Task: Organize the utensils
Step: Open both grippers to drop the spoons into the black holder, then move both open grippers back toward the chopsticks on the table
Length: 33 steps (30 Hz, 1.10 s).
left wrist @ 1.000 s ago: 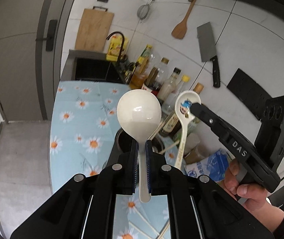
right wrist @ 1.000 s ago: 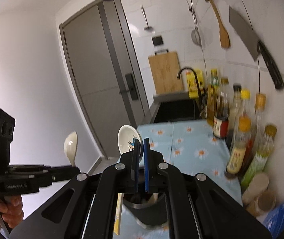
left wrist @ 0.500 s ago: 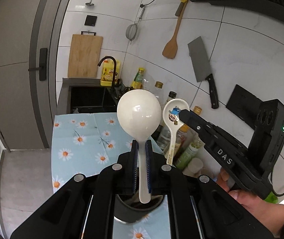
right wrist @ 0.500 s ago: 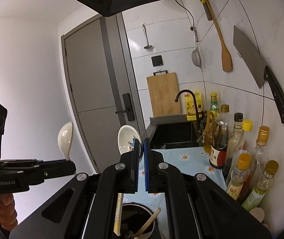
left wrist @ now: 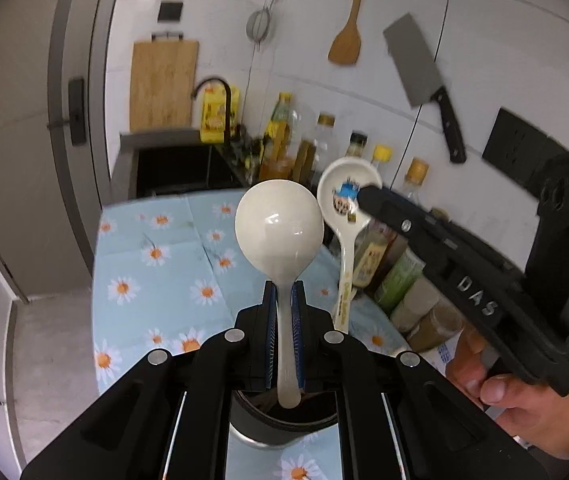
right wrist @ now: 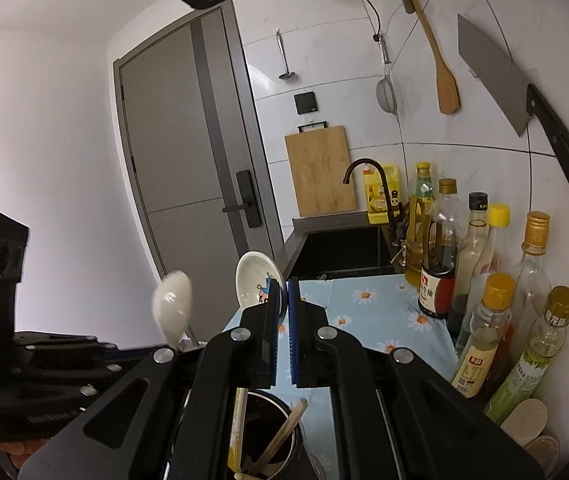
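Note:
My left gripper is shut on the handle of a plain white spoon, bowl up. Its handle end hangs just over a dark utensil holder. My right gripper comes in from the right, shut on a white spoon with a cartoon print, whose handle points down. In the right wrist view, the right gripper pinches the printed spoon at its bowl. Beneath it stands the holder, with chopsticks inside. The left gripper carries the plain spoon at the left.
Sauce and oil bottles line the tiled wall at the right of the daisy tablecloth. Behind it are a black sink with a tap, and a cutting board. A cleaver, a wooden spatula and a strainer hang above.
Both grippers have shifted across the counter and sunk a little, each keeping its spoon. The left view tips downward, showing more tablecloth, and the holder sits closer under the plain spoon's handle.

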Each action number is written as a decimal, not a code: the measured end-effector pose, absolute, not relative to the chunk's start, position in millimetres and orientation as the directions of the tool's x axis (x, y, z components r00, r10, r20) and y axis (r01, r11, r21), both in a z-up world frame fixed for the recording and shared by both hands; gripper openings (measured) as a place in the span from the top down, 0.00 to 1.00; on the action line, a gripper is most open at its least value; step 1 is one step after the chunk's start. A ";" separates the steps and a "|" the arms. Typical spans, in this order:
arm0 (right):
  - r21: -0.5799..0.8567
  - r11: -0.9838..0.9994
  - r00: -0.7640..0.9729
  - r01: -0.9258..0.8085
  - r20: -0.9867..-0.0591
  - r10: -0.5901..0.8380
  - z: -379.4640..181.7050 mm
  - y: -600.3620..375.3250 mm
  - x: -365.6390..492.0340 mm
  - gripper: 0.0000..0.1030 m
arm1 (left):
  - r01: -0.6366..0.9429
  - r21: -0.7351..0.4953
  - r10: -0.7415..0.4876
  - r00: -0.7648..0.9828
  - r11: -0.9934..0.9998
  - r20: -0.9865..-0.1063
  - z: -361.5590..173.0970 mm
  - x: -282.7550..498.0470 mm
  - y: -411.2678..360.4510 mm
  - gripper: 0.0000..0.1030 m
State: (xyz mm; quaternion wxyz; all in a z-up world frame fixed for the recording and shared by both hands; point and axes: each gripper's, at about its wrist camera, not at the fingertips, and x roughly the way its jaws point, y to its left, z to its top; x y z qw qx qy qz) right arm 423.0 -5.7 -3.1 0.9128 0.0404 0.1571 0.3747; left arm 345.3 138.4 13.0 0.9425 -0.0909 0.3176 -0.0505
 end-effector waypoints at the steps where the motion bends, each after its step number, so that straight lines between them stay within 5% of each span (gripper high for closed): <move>1: 0.189 0.718 0.669 -0.669 -0.266 0.694 -5.7 -4.2 423.5 0.95 | 0.035 -0.217 -0.162 0.780 0.976 -0.605 6.5 348.1 139.8 0.93; 10: 0.213 0.711 0.643 -0.670 -0.311 0.700 -21.0 0.5 421.4 0.91 | 0.001 -0.217 -0.151 0.720 0.976 -0.678 -19.7 348.7 140.7 0.91; 13: 0.264 0.700 0.615 -0.663 -0.341 0.711 -22.5 -1.7 422.8 0.81 | -0.020 -0.227 -0.144 0.717 0.974 -0.682 -20.7 345.8 143.5 0.77; 25: 0.286 0.695 0.627 -0.660 -0.301 0.719 -4.0 -21.9 402.3 0.81 | -0.040 -0.245 -0.137 0.736 0.969 -0.663 -1.7 328.2 148.9 0.77; 28: 0.296 0.694 0.625 -0.656 -0.301 0.720 1.1 -29.8 395.6 0.71 | -0.026 -0.244 -0.145 0.742 0.969 -0.654 5.6 318.6 145.1 0.77; 33: 0.326 0.678 0.615 -0.659 -0.285 0.735 11.4 -46.4 381.0 0.71 | -0.013 -0.217 -0.134 0.752 0.976 -0.646 18.1 301.2 136.4 0.77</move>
